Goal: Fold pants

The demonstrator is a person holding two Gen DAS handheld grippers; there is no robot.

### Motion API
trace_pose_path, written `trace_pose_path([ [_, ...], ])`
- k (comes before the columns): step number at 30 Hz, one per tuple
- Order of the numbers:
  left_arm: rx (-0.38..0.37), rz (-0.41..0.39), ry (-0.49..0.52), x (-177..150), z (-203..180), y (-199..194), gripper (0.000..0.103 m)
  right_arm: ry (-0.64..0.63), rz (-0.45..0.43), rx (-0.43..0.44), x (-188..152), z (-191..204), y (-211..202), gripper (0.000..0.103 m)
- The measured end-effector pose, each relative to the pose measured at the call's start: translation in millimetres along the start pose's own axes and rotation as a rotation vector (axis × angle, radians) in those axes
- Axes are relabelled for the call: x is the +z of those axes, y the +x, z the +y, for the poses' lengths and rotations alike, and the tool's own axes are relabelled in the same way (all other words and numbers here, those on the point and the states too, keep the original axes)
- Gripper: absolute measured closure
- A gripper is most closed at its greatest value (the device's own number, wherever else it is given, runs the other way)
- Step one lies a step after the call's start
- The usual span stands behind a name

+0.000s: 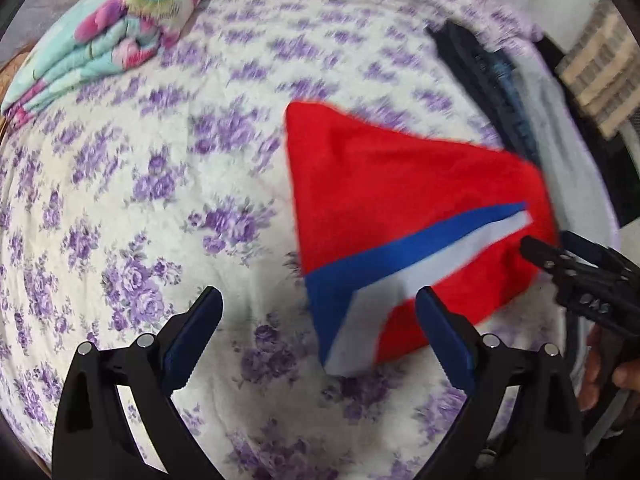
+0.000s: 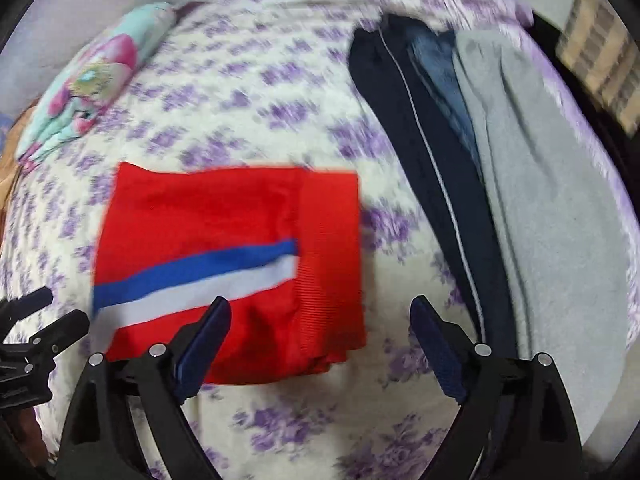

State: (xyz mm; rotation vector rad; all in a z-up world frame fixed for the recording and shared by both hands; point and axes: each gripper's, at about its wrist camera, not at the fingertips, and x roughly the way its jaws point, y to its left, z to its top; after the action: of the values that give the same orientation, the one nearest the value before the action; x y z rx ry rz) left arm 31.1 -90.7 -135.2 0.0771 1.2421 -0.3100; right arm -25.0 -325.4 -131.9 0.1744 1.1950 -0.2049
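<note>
The left gripper (image 1: pixel 320 312) is seen with its two fingers spread wide and nothing held between them; the pads (image 1: pixel 192 332) are dark blue with a ribbed face, set on black plastic arms with small silver pins. The right gripper (image 2: pixel 320 320) is likewise spread wide and empty, with the same ribbed blue pads (image 2: pixel 204 344). No brand, label or readable writing can be made out on either tool or on any cloth.

Just ahead of both grippers the pants (image 2: pixel 236 264) are laid folded into a compact, roughly rectangular bundle on the bedspread (image 1: pixel 132 200). The fabric is bright red and smooth, crossed by a blue stripe and a white stripe side by side, and a ribbed waistband is shown along the bundle's right edge in the right wrist view. The bedspread is cream, quilted, and printed with purple flowers.

To the right of the pants, apart from them, a pile of clothes (image 2: pixel 460 152) is laid out in long strips: black with a thin white line, blue denim, and soft grey. At the far left corner a folded blanket (image 1: pixel 116 28) in turquoise with pink flowers is seen.
</note>
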Motion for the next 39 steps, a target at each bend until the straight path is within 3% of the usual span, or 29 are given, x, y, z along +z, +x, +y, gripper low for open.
trace_pose_path([
  [3,0.078,0.067,0.017,-0.1,3.3,29.5,0.007,0.016,0.12,-0.001,-6.8,-11.4,30.3,0.009],
  [9,0.043,0.079,-0.05,7.9,16.9,25.4,0.008,0.049,0.084,0.088,-8.6,-23.4,15.9,0.008],
  [14,-0.037,0.087,-0.114,19.8,21.0,23.2,0.007,0.03,0.021,0.14,2.2,-19.7,3.7,0.008],
  [17,-0.052,0.096,-0.111,26.5,16.0,28.8,0.007,0.027,0.048,0.17,8.3,-15.9,10.6,0.008],
  [21,-0.16,0.204,-0.079,26.8,4.7,47.8,0.007,0.063,0.143,0.279,9.4,-16.7,31.1,0.008],
  [29,-0.201,0.226,-0.087,26.8,1.3,61.5,0.006,0.052,0.159,0.299,2.5,-16.8,41.0,0.008],
  [34,-0.306,0.231,-0.112,30.2,-10.4,73.6,0.005,0.029,0.175,0.317,6.3,-7.0,48.2,0.009],
  [37,-0.29,0.217,-0.087,32.6,-18.9,75.1,0.007,0.0,0.175,0.304,8.3,2.5,49.4,0.021],
  [39,-0.276,0.206,-0.058,34.6,-24.5,70.8,0.025,-0.002,0.188,0.313,10.5,6.2,46.6,0.049],
])
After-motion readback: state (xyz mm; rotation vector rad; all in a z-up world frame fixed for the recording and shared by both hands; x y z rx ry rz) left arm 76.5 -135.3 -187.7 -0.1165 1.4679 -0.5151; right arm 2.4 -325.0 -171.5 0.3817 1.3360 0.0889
